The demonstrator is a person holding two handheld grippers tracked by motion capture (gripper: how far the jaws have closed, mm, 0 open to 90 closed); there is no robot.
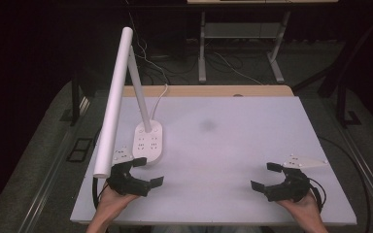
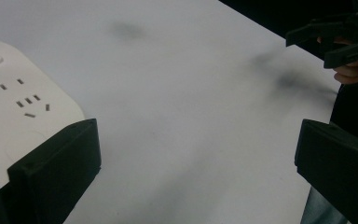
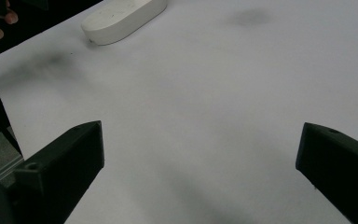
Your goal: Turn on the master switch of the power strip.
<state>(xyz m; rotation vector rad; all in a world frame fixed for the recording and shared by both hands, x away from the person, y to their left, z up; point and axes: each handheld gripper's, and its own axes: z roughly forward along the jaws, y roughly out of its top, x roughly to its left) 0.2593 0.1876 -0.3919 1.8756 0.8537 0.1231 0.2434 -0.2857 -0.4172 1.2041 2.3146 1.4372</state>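
A white desk lamp stands at the table's left, its oval base [image 1: 148, 141] carrying sockets and its long tube head [image 1: 112, 103] leaning forward over the near left. My left gripper [image 1: 147, 171] is open just in front of the base, jaws wide with nothing between them. In the left gripper view the base [image 2: 18, 112] lies beside the left jaw, and the right gripper [image 2: 328, 42] shows far off. My right gripper [image 1: 266, 175] is open at the near right over bare table. The right gripper view has the lamp base [image 3: 123, 18] far across the table.
The white table top [image 1: 223, 136] has a faint grey smudge [image 1: 208, 125] near its middle. A white cable [image 1: 160, 97] runs from the lamp base off the far edge. Dark floor, cables and desk legs [image 1: 202, 48] lie beyond the table.
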